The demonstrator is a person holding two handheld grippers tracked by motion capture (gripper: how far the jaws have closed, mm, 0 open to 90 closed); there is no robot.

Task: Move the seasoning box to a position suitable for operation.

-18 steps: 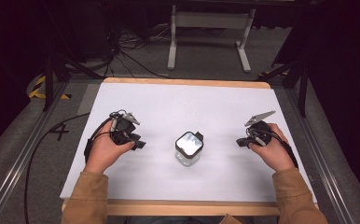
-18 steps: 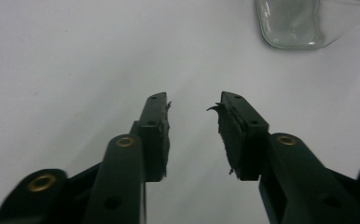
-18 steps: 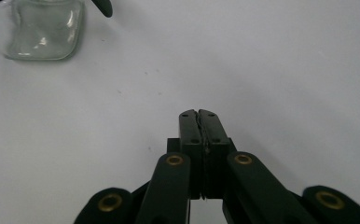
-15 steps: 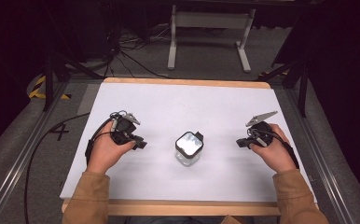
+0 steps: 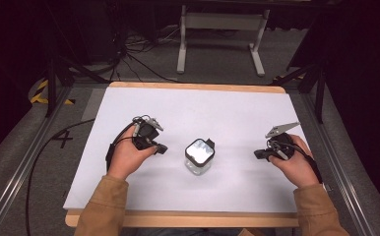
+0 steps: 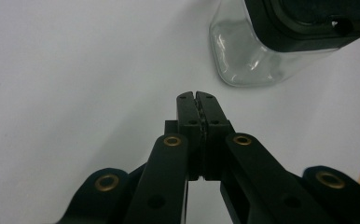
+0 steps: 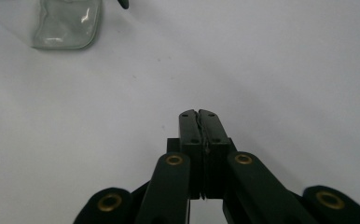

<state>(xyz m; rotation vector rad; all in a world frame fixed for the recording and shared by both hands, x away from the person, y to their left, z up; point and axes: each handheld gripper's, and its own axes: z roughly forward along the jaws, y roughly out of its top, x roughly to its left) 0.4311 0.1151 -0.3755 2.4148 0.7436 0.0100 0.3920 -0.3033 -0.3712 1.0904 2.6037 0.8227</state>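
Glass jar (image 5: 199, 156) stood upright mid-table, both grippers closed and empty.

The jar is seen on the white table (image 5: 227, 113) between the grippers, long axis vertical, black-rimmed lid facing up. The left gripper (image 5: 161, 148) is held just left of it, jaws pressed together on nothing and pointed toward it; the right gripper (image 5: 258, 154) is kept farther off, jaws likewise together.

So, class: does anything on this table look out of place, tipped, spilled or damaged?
Nothing stands out. The clear jar stands upright mid-table with its black lid on, and no spill shows on the white table. The left gripper and right gripper sit shut on either side, clear of it.
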